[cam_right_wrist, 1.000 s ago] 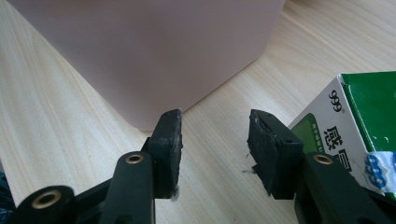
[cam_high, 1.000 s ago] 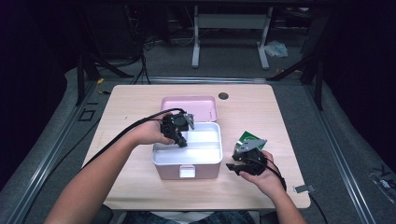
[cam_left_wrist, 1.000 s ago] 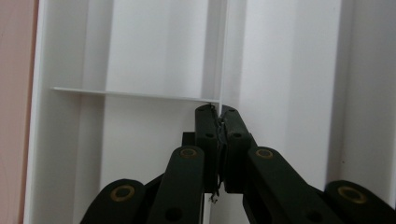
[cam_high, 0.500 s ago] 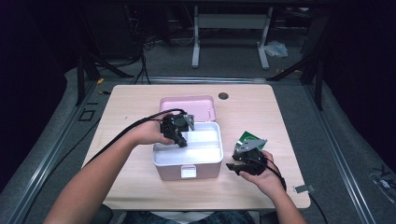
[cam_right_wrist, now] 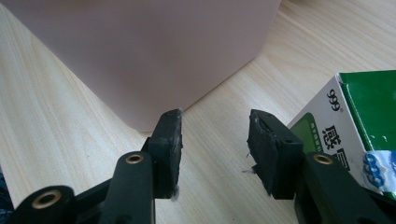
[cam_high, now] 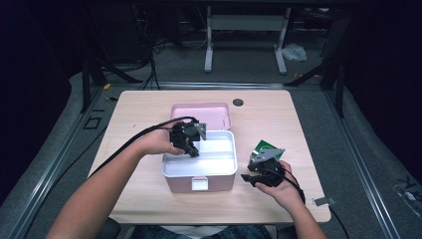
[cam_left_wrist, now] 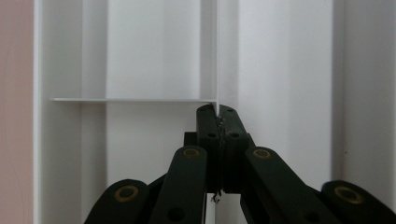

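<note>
A pink storage box (cam_high: 199, 181) with a white inner tray stands mid-table. Inside it, my left gripper (cam_high: 191, 149) points down into the tray. In the left gripper view that gripper (cam_left_wrist: 218, 112) is shut on the top edge of a thin white divider (cam_left_wrist: 217, 56), which meets a crosswise divider (cam_left_wrist: 130, 99). Right of the box, my right gripper (cam_high: 249, 178) is held low over the table, its jaws apart. The right gripper (cam_right_wrist: 215, 123) has nothing between its fingers, with the pink box wall (cam_right_wrist: 140, 51) ahead and a green-and-white medicine carton (cam_right_wrist: 359, 107) touching its right jaw. The carton (cam_high: 262, 148) lies on the table.
The box's pink lid (cam_high: 201, 112) lies flat behind it. A round cable hole (cam_high: 238, 102) sits near the table's far edge. A small grey clip (cam_high: 323, 201) rests at the front right corner. Bare wood (cam_high: 134, 114) lies left of the box.
</note>
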Demonstrator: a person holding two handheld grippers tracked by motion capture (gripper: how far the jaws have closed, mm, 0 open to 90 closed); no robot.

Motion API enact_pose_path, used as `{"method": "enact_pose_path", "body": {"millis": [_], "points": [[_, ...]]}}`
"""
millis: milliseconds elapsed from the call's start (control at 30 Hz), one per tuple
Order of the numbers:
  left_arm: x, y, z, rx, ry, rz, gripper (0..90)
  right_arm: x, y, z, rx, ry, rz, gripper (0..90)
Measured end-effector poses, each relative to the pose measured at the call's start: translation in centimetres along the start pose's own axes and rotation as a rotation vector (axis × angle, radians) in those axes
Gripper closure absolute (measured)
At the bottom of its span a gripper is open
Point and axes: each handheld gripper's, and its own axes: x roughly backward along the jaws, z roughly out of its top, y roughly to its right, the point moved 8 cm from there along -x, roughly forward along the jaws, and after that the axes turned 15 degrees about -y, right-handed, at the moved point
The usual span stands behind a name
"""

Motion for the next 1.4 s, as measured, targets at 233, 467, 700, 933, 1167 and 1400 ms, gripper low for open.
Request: {"method": "enact_pose_path", "body": {"millis": [233, 467, 700, 933, 1167, 1400], "points": [[0.7, 0.0, -0.1, 0.000, 0.023, 0.015, 89.5, 0.0, 0.0, 0.0, 0.000, 0.001, 0.000, 54.5], [1.8, 0.0, -0.3, 0.007, 0.067, 0.013, 89.5, 0.0, 0.0, 0.0, 0.000, 0.001, -0.001, 54.5], [3.5, 0.2, -1.3, 0.021, 0.099, 0.028, 89.5, 0.1, 0.0, 0.0, -0.002, 0.004, -0.001, 54.5], [4.8, 0.2, -3.4, 0.057, 0.115, 0.045, 89.5, 0.1, 0.0, 0.0, -0.003, 0.003, -0.004, 54.5], [5.1, -0.4, -6.9, 0.132, 0.128, 0.054, 89.5, 0.1, 0.0, 0.1, -0.004, 0.007, -0.005, 54.5], [5.5, -1.0, -11.6, 0.226, 0.130, 0.068, 89.5, 0.2, 0.0, 0.1, -0.005, 0.008, -0.007, 54.5]]}}
